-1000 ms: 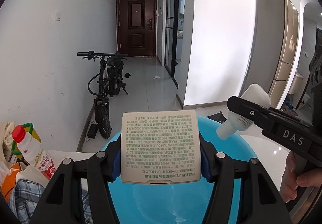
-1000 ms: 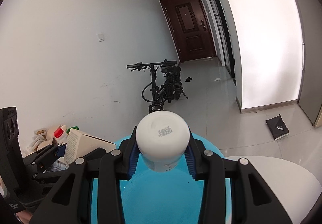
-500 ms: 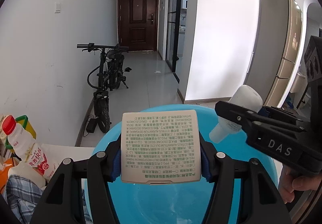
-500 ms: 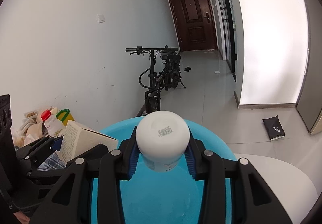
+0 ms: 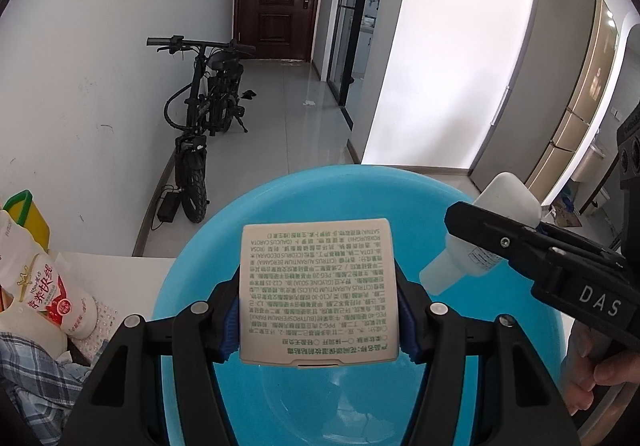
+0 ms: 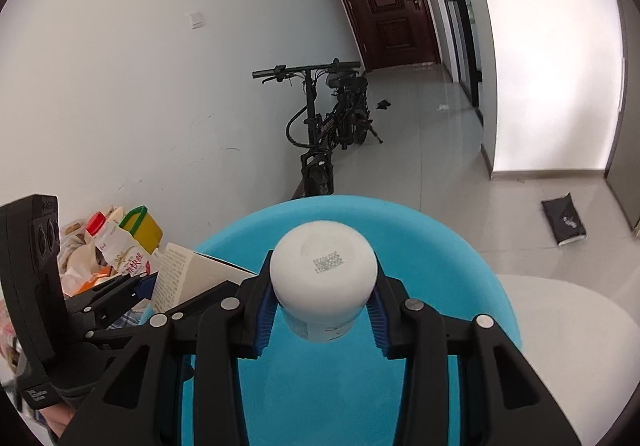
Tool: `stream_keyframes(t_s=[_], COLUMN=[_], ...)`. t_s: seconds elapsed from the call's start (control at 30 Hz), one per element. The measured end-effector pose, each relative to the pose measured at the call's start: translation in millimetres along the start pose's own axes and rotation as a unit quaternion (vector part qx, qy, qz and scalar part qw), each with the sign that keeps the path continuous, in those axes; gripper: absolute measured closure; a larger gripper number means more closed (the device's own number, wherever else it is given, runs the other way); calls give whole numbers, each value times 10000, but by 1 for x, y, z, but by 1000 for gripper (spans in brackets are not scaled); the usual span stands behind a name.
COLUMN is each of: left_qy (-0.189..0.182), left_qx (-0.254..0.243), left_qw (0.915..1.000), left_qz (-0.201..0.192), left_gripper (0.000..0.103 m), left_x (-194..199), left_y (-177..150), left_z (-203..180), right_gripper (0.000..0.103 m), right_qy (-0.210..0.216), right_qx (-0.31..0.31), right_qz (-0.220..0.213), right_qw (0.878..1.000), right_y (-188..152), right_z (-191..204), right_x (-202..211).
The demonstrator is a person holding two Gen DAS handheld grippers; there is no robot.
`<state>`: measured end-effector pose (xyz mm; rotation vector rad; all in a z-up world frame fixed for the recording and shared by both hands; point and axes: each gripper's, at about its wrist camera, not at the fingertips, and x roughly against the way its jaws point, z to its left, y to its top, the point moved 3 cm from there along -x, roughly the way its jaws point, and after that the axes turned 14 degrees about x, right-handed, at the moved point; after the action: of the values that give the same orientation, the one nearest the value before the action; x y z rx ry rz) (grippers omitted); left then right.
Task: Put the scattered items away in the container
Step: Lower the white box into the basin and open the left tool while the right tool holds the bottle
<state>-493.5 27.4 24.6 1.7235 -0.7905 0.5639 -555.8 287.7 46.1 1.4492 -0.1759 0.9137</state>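
Your left gripper: matt black plastic, ribbed blue pads, metal screw heads. The carton it clamps looks like matt printed card. Your right gripper holds a smooth white plastic bottle. Basin is glossy blue plastic. Floor tiles shine.

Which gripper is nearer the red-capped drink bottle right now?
Left. The left gripper, holding the printed box over the blue basin, is beside the red-capped drink bottle. The right gripper, holding the white bottle, is on the far side.
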Motion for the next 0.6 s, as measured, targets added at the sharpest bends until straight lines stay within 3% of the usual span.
stream_keyframes(t_s=[0.1,0.33,0.6], left_qy=[73,-132,172], left_qx=[-17,157,-327], left_qw=[10000,9996,9993], left_qz=[47,203,-26], left_gripper=[40,40,40], left_x=[-2,-2,6], left_y=[-3,-6,-15], left_z=[0,0,-21], right_gripper=[65,65,65], right_qy=[583,633,670], right_qx=[-517,-743,-772], right_qz=[186,278,350], right_qw=[9968,9948,9941], right_y=[-6,-13,-16], right_z=[-14,-27,-28], right_x=[-12,-18,-22])
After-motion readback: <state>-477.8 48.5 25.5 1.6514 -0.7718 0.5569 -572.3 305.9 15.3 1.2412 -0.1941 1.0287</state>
